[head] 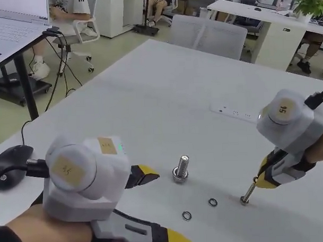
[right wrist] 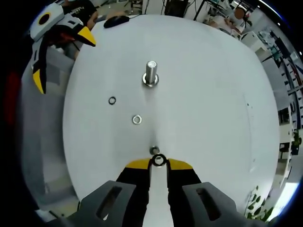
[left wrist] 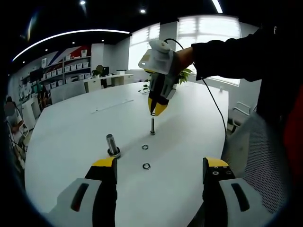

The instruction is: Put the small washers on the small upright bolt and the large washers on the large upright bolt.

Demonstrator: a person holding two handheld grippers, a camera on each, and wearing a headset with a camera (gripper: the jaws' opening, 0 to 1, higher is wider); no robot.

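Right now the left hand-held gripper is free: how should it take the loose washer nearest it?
Pinch the washer across its outer rim, coming down from above with the tips near the table. It lies flat and thin, so a level approach would likely find no side to grip. The left hand-held gripper is open and faces it.

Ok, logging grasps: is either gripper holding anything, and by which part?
The right gripper pinches a small washer by its outer edge, at the jaw tips over the small bolt. The left gripper is open and holds nothing.
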